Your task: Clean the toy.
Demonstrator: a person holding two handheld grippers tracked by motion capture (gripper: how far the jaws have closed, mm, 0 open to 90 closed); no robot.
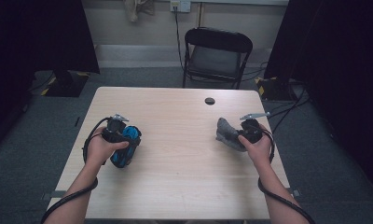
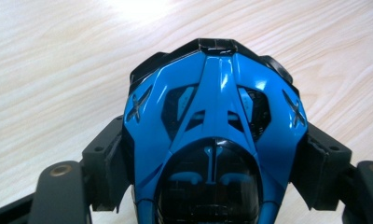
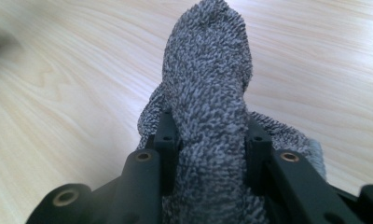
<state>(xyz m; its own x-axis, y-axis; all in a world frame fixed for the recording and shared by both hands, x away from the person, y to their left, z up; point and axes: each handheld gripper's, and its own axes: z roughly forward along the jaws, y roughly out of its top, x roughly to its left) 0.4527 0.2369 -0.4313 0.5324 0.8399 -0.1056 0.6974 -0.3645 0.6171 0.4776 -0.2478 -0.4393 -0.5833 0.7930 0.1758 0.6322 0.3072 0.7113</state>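
The left gripper (image 1: 125,145) is clamped on a glossy blue and black toy car (image 2: 212,135); its jaws press against the car's two sides, standing wide because the body is wide. The car is hard, shiny plastic with angular panels, dark vent openings and a smoked black canopy. In the high view it sits low over the left part of the counter (image 1: 180,177), its nose tipped down toward the wood.

The right gripper (image 1: 231,133) is closed on a grey towelling cloth (image 3: 208,93), the jaws drawn in tight on a bunched fold that stands up between them. The fabric is nubby, speckled and soft, and more of it spills out beside the right-hand jaw. It hangs near the counter's right edge.

The counter is pale wood grain, smooth, with a round dark cable hole (image 1: 210,101) near the far edge. The two hands are well apart, with a broad stretch of bare wood between them. A black folding chair (image 1: 217,56) stands beyond the far side.
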